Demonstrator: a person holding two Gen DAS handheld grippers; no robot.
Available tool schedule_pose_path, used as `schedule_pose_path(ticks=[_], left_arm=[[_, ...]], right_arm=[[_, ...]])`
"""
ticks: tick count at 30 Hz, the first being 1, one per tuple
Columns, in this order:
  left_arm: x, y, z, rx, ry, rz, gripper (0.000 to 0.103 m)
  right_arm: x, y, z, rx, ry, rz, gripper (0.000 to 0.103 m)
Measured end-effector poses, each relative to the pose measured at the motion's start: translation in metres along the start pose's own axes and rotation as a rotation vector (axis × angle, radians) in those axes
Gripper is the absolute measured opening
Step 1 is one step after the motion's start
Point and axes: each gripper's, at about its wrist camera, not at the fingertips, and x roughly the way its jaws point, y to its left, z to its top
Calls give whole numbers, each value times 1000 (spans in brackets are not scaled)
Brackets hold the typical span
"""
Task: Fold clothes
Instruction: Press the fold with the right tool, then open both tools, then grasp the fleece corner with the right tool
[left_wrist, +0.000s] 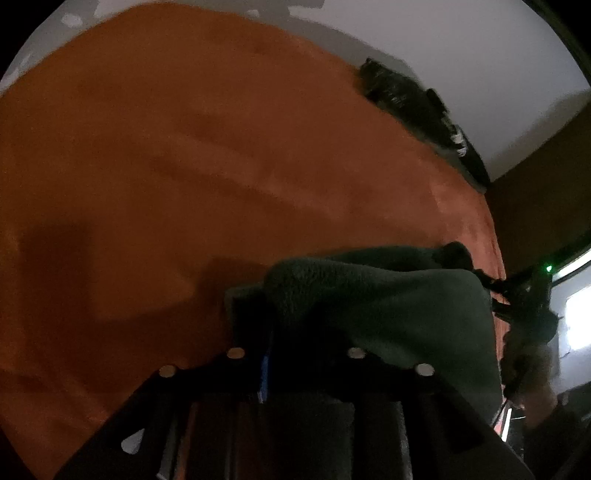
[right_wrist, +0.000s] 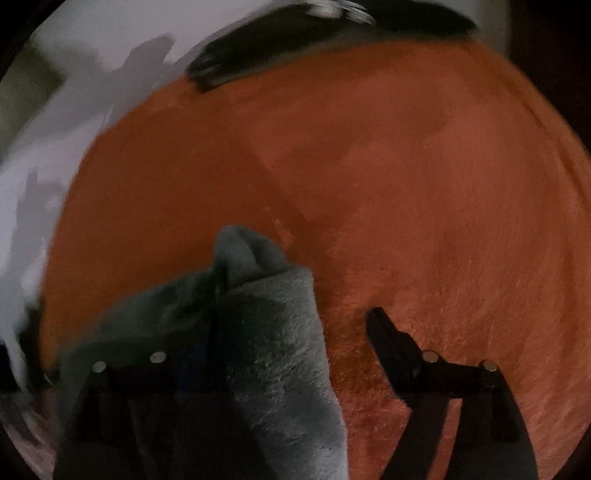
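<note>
A dark green fleece garment (left_wrist: 388, 306) hangs bunched over my left gripper (left_wrist: 295, 306), which is shut on it; the cloth hides the right finger and only the left finger (left_wrist: 240, 310) shows. In the right wrist view the same grey-green fleece (right_wrist: 266, 332) drapes over the left finger of my right gripper (right_wrist: 295, 317). Its jaws stand wide open, and the bare right finger (right_wrist: 384, 332) hovers over the orange blanket (right_wrist: 406, 184). In the left wrist view the right gripper (left_wrist: 524, 291), with a green light, sits at the far right.
The orange blanket (left_wrist: 184, 166) covers the whole work surface. A dark pile of clothes (left_wrist: 417, 107) lies along its far edge by the white wall, also seen as a dark pile (right_wrist: 295, 48). A person's hand (left_wrist: 528, 369) shows at the right.
</note>
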Motion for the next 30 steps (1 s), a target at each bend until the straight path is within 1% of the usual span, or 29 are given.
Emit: schedule_pose_path(ticks=[1, 2, 4, 5, 7, 9, 10, 12, 13, 14, 15, 16, 17, 19, 20, 23, 24, 26, 27, 29, 30], left_arm=[[-5, -2, -1, 14, -4, 10, 33], [-11, -4, -2, 35, -12, 19, 34], [-17, -20, 0, 79, -49, 32, 36], [-28, -24, -4, 104, -68, 32, 40], [-44, -36, -17, 163, -86, 8, 47], [-53, -47, -35, 234, -88, 3, 47], [-52, -50, -46, 268, -77, 17, 47], [-32, -49, -66, 312, -19, 94, 47], [-25, -45, -75, 317, 7, 116, 47], [-22, -33, -80, 283, 25, 98, 49], [-20, -21, -86, 250, 44, 80, 51], [-17, -9, -92, 216, 63, 62, 56], [-16, 0, -96, 193, 76, 49, 57], [-20, 3, -97, 198, 76, 45, 57], [-21, 4, -97, 200, 76, 43, 57], [-27, 9, -98, 208, 76, 36, 57], [-28, 10, -99, 210, 76, 34, 57], [-32, 13, -99, 215, 76, 30, 57], [-34, 14, -100, 218, 76, 28, 57], [-37, 16, -100, 219, 76, 26, 57], [-38, 17, -101, 219, 76, 25, 57]], right_arm=[[-14, -4, -2, 38, -31, 25, 79], [-29, -6, -8, 46, -67, 33, 79], [-67, -2, -24, 22, -139, 23, 79], [-86, 2, -34, 4, -172, 21, 79], [-103, 14, -65, -65, -184, 31, 79], [-116, 27, -98, -140, -187, 43, 79], [-123, 34, -114, -177, -189, 49, 79], [-112, 51, -141, -293, -195, 17, 78], [-102, 55, -154, -356, -180, -27, 74], [-85, 56, -162, -395, -146, -88, 68], [-69, 50, -172, -411, -93, -139, 64], [-57, 39, -180, -388, -54, -139, 64], [-54, 29, -183, -354, -55, -108, 65], [-60, 14, -181, -292, -73, -47, 65], [-65, 9, -177, -267, -77, -44, 65], [-76, -16, -155, -136, -103, -119, 65], [-83, -26, -147, -79, -108, -83, 64], [-96, -44, -136, 19, -127, 33, 64], [-94, -44, -123, 34, -125, 96, 64], [-77, -40, -104, 19, -66, 168, 64], [-60, -38, -97, 1, -38, 161, 64]])
